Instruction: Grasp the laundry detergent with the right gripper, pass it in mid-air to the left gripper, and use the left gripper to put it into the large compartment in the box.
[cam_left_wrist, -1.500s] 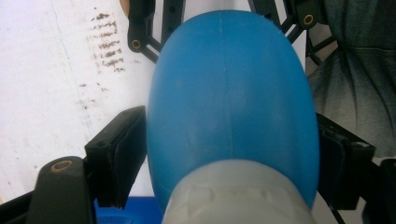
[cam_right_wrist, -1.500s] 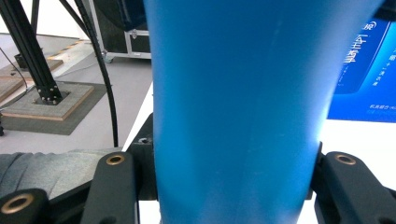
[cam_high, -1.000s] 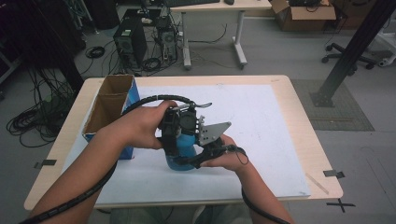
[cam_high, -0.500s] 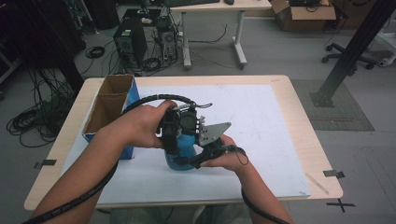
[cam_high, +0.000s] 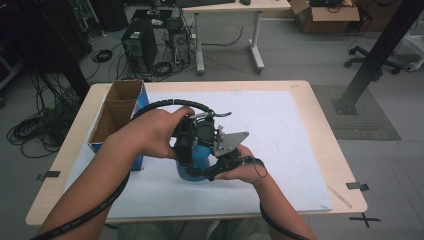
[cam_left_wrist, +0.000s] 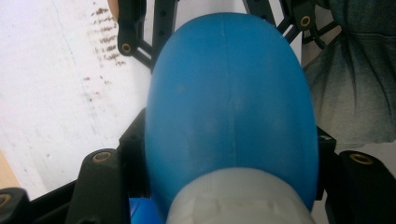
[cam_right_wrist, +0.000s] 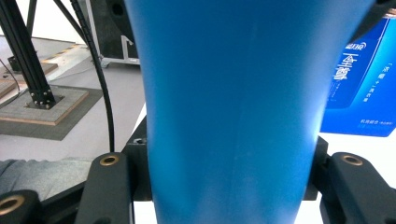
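Observation:
A blue bottle (cam_high: 196, 161) stands on the white sheet (cam_high: 280, 130) near the table's front middle, held by both grippers. My left gripper (cam_high: 191, 136) comes down from above and is shut on it; in the left gripper view (cam_left_wrist: 226, 158) its jaws press the bottle (cam_left_wrist: 229, 93) just past the pale grey cap (cam_left_wrist: 238, 200). My right gripper (cam_high: 216, 165) grips the bottle's lower body from the right side, and in the right gripper view (cam_right_wrist: 229, 163) the blue wall (cam_right_wrist: 233, 93) sits between its jaws. The hands and grippers hide most of the bottle from above.
An open cardboard box with blue sides (cam_high: 119, 111) stands at the left of the sheet, also seen as a blue printed panel (cam_right_wrist: 359, 88). The wooden table's front edge (cam_high: 200, 216) lies just below the hands. Cables trail down along both forearms.

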